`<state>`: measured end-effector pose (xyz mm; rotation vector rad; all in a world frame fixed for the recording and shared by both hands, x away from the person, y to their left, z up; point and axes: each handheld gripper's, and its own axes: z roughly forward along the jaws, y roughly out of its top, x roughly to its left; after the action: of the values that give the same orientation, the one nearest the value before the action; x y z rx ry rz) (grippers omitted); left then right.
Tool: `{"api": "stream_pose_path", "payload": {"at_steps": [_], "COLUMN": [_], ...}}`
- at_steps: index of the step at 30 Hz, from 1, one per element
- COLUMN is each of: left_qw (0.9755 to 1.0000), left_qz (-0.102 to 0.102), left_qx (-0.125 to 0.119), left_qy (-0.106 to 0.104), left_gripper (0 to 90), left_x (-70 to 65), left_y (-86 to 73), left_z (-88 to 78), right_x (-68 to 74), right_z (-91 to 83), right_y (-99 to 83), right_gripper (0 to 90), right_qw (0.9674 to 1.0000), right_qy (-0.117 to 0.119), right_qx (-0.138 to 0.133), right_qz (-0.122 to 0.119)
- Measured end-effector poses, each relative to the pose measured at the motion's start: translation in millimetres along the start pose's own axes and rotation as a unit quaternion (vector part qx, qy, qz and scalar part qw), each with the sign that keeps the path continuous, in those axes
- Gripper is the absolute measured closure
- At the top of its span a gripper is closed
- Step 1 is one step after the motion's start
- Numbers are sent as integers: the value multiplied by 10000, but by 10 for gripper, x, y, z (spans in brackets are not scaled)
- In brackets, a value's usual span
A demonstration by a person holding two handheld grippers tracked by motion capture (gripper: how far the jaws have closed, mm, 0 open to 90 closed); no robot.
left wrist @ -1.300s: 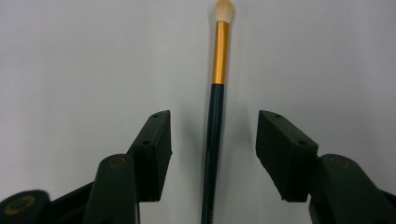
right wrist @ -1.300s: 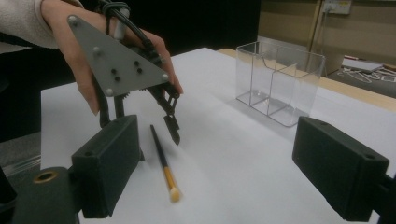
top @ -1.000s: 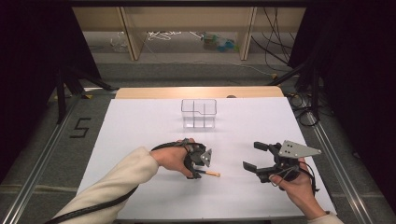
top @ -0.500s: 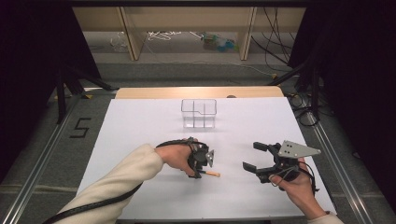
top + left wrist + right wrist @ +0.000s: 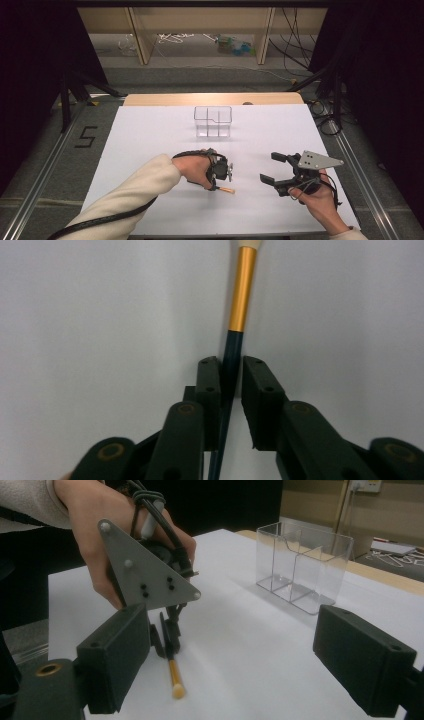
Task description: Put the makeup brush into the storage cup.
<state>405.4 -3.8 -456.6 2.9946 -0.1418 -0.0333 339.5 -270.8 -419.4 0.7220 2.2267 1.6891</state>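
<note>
Left gripper (image 5: 231,385) pointing down at the white table (image 5: 150,135), jaws just closing on a thin dark brush with a gold ferrule (image 5: 242,290) (lying flat), right gripper (image 5: 275,169) nearby, jaws wide, empty, clear plastic divided box (image 5: 213,121) beyond both.

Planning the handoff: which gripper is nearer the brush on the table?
Left. The left gripper has just closed its jaws around the brush handle, which lies on the table. The right gripper hovers open, off to the side.
</note>
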Motion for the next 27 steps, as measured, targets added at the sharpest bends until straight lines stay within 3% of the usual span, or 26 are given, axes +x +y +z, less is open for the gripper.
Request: {"api": "stream_pose_path", "payload": {"at_steps": [7,18,23,24,27], "left_qw": [9998,9997,9994,9993,9992], "left_qz": [-177,-227,-276,-302,-295], "left_qx": [-7,48,-93,-110,-122], "left_qy": [21,114,168,181,233], "left_gripper": [828,832,833,833,834], "left_x": [-15,-40,-35,-37,-32], "left_y": [0,9,-17,-27,-45], "left_z": [2,-7,-53,-62,-81], "right_x": [-16,-18,-19,-16,-18], "right_z": [5,7,13,-16,-2], "right_y": [2,0,-4,4,1], "right_gripper": [159,159,159,159,159], "right_qw": [9999,9999,9999,9998,9999], "right_qy": [-36,-51,-69,-153,-101], "right_qx": [-47,-74,-107,86,8], "right_qz": [-125,-117,-97,-117,-116]}}
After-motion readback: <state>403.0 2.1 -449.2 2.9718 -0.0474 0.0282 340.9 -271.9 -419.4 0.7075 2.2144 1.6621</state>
